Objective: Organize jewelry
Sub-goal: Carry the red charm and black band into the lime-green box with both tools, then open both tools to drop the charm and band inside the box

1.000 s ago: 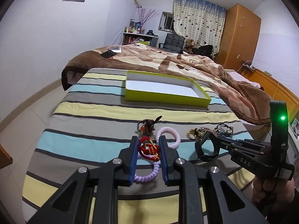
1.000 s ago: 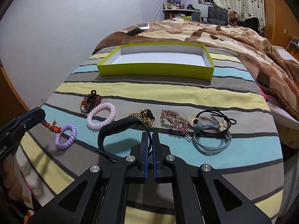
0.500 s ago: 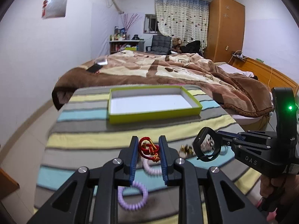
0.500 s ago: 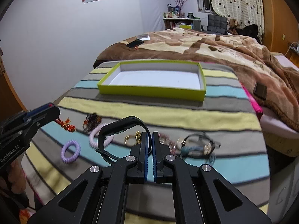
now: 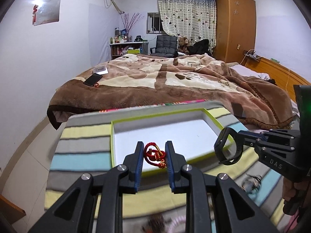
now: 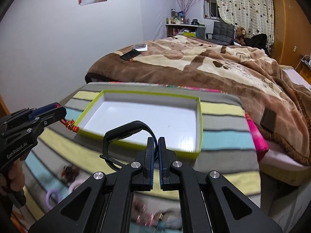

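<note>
My left gripper (image 5: 154, 148) is shut on a red knotted cord bracelet (image 5: 154, 155) with gold beads and holds it over the near edge of the lime-green box (image 5: 217, 125), which has a bare white floor. My right gripper (image 6: 156, 142) is shut on a black watch-style band (image 6: 124, 131) and holds it above the near rim of the same box (image 6: 199, 116). In the left wrist view the right gripper (image 5: 242, 136) and black band (image 5: 223, 147) hang at the box's right corner. In the right wrist view the left gripper (image 6: 58, 109) sits at the box's left corner.
The box lies on a striped cloth (image 5: 81, 151) over a table. Blurred hair ties and trinkets (image 6: 64, 182) lie on the cloth below the grippers. A bed with a brown blanket (image 5: 165, 83) lies beyond, with a phone (image 5: 93, 79) on it.
Both grippers have risen off the cloth and moved forward to the green box, each carrying its item. The remaining jewelry has dropped to the bottom of both views.
</note>
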`<state>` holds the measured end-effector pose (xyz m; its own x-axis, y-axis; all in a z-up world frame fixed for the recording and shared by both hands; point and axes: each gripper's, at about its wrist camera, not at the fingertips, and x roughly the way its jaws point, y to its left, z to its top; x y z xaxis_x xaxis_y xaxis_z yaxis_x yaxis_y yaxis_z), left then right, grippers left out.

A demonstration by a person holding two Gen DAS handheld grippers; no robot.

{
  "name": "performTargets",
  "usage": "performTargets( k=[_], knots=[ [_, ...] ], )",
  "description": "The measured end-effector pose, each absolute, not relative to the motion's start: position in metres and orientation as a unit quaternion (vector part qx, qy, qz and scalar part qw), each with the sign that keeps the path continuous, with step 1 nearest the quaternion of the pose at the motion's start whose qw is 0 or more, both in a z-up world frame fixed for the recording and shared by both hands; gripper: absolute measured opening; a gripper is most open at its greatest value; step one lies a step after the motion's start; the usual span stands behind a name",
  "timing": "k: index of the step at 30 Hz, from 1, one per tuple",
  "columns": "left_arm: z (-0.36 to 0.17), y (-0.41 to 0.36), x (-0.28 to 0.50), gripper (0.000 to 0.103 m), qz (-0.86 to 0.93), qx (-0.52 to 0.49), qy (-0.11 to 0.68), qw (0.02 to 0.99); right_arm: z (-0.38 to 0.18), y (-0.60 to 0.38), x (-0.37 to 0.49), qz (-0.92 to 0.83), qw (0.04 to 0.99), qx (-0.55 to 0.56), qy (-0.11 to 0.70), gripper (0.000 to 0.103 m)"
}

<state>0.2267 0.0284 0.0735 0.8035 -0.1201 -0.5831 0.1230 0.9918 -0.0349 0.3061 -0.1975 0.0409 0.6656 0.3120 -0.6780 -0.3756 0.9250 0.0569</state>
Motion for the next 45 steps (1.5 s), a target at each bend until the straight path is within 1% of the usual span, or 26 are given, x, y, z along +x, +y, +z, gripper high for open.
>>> performTargets(
  k=[7, 15, 22, 31, 32, 33, 35, 37, 42, 45],
  knots=[
    [0.058, 0.032, 0.283, 0.023, -0.054, -0.004, 0.331, 0.942, 0.027, -0.191, 0.361, 0.187, 0.900, -0.026, 0.393, 0.003],
    [0.036, 0.025, 0.326, 0.023, -0.054, 0.005, 0.357, 0.933, 0.000, -0.182, 0.412, 0.166, 0.887, -0.025, 0.430, 0.004],
    [0.019, 0.023, 0.353, 0.023, -0.056, -0.007, 0.380, 0.923, -0.013, -0.175, 0.436, 0.159, 0.881, -0.020, 0.446, 0.003],
    [0.009, 0.020, 0.357, 0.024, -0.067, -0.010, 0.395, 0.916, -0.011, -0.179, 0.438, 0.166, 0.881, -0.003, 0.442, 0.004],
    [0.008, 0.020, 0.357, 0.027, -0.068, -0.009, 0.397, 0.915, -0.010, -0.180, 0.436, 0.167, 0.882, -0.003, 0.441, 0.004],
    [0.009, 0.019, 0.357, 0.033, -0.068, -0.008, 0.397, 0.915, -0.010, -0.180, 0.436, 0.167, 0.882, -0.002, 0.441, 0.004],
    [0.011, 0.018, 0.356, 0.039, -0.069, -0.005, 0.395, 0.916, -0.007, -0.182, 0.432, 0.170, 0.883, 0.002, 0.438, 0.010],
    [0.015, 0.017, 0.351, 0.041, -0.073, -0.009, 0.390, 0.918, -0.004, -0.184, 0.428, 0.175, 0.884, 0.007, 0.433, 0.013],
    [0.028, 0.019, 0.333, 0.042, -0.077, -0.016, 0.378, 0.923, 0.009, -0.189, 0.407, 0.183, 0.890, 0.009, 0.418, 0.014],
    [0.039, 0.024, 0.313, 0.042, -0.078, -0.024, 0.365, 0.927, 0.019, -0.194, 0.387, 0.193, 0.893, 0.015, 0.406, 0.020]
  ],
)
